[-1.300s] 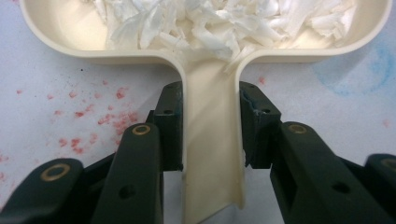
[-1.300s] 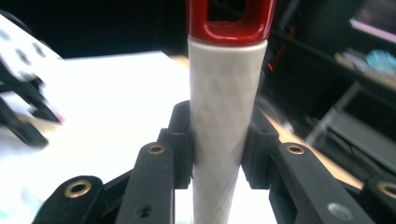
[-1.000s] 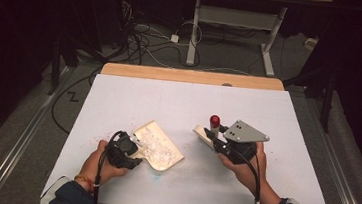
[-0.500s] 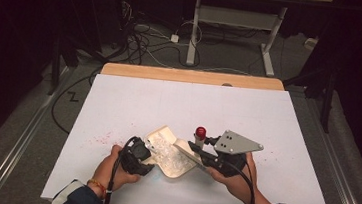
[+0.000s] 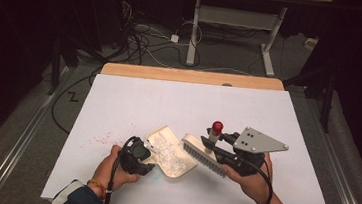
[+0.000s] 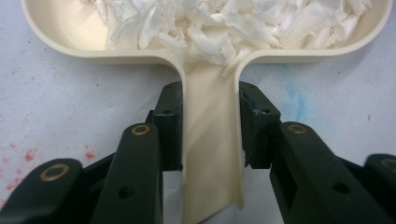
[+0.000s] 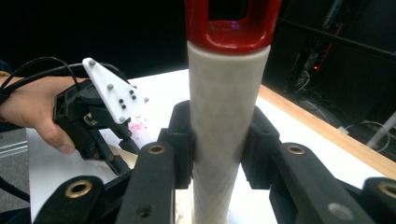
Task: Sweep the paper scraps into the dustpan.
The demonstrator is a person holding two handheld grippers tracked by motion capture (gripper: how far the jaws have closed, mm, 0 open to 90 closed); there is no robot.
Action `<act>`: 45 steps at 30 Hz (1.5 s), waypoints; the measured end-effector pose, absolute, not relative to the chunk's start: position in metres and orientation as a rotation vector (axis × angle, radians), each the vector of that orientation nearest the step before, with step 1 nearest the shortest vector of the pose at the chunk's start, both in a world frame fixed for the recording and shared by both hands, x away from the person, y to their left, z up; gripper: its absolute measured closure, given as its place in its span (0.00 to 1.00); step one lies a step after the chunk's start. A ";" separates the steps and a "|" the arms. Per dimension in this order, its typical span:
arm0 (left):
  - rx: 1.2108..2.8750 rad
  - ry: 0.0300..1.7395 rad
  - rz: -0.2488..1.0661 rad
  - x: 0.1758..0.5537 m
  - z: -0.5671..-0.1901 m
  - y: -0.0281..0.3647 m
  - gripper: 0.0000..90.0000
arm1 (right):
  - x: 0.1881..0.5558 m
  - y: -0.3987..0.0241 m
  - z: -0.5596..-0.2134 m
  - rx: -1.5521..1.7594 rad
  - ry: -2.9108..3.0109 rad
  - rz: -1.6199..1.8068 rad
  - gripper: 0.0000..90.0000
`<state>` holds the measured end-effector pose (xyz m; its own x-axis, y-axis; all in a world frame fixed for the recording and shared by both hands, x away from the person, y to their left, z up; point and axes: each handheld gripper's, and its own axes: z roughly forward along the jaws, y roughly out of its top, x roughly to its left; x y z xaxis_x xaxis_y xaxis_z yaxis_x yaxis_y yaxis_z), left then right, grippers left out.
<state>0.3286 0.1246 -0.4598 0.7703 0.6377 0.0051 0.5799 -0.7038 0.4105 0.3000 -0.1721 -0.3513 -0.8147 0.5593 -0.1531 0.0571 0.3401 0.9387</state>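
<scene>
A cream dustpan lies on the white table, holding white shreds. My left gripper is shut on the dustpan's handle, and its pads press both sides, with the white shreds just ahead. My right gripper is shut on the white handle of a brush with a red cap. The brush's bristle head hangs tilted at the pan's right edge. The left gripper also shows in the right gripper view.
Pink specks dot the table left of the pan, and a faint blue stain lies beside the handle. A wooden strip runs along the far edge. Cables and desk legs are on the floor beyond.
Both hands have come closer together. The dustpan shifted right and nearer; the brush moved left to the pan's edge, then rose a little.
</scene>
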 end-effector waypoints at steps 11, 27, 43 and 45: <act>2.536 0.979 0.236 0.331 -0.456 0.138 0.71 | 0.299 -0.216 -0.353 0.597 2.154 1.447 0.77; 2.465 1.089 0.256 0.337 -0.457 0.168 0.71 | 0.283 -0.267 -0.352 0.613 2.150 1.373 0.77; 2.339 1.292 0.305 0.341 -0.459 0.217 0.71 | 0.273 -0.283 -0.348 0.579 2.296 1.411 0.77; 2.328 1.311 0.307 0.342 -0.461 0.221 0.71 | 0.275 -0.285 -0.350 0.591 2.307 1.413 0.77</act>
